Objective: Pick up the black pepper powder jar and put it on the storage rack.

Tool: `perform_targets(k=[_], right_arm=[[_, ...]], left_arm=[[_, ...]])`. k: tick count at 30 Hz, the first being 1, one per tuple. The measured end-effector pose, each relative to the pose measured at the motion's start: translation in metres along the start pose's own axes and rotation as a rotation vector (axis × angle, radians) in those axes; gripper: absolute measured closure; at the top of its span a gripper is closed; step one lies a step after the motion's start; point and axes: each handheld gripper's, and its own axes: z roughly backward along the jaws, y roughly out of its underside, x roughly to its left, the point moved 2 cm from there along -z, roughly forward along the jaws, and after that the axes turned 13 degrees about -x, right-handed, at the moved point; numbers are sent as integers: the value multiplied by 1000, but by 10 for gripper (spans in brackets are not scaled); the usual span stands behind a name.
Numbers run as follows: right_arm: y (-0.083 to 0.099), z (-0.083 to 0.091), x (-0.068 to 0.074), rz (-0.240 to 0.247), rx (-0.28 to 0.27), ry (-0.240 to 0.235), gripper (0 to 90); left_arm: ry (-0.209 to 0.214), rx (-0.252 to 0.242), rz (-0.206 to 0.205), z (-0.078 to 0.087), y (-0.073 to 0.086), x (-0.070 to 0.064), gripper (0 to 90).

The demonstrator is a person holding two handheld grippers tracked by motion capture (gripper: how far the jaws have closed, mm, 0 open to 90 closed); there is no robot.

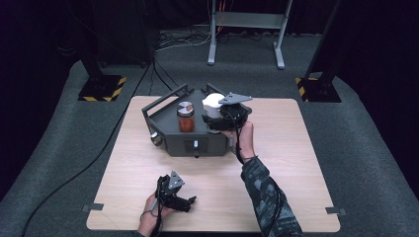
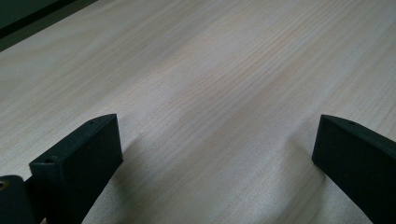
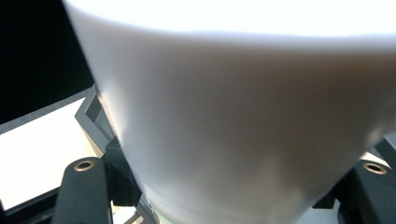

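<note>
One white cup [image 3: 243, 116], upright, at the tray's [image 1: 170, 140] two-o'clock corner, seated between the right gripper's [image 1: 217, 114] jaws, seemingly clasped at the lower wall. Directly ahead of that gripper at twelve o'clock, long axis vertical. Just beside, at nine o'clock: red-filled jar [image 1: 186, 116] with metal lid. Far off at seven o'clock on the bench [image 1: 296, 163]: left gripper [image 2: 215, 154], jaws spread wide, holding nothing. Nearer hand, plainly: right.

The high view is looking forward and down on the whole table [image 1: 296, 163], while the left gripper view is skimming close over its wood [image 2: 210, 84], and the right gripper view is pressing against a white cup [image 3: 243, 121].
</note>
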Motion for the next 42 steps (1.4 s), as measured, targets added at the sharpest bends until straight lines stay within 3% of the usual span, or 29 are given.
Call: perform_targets(k=[42], right_arm=[[9,-35,-5,-41,46,2,300]], left_arm=[[2,0,-1,0,0,0,14]])
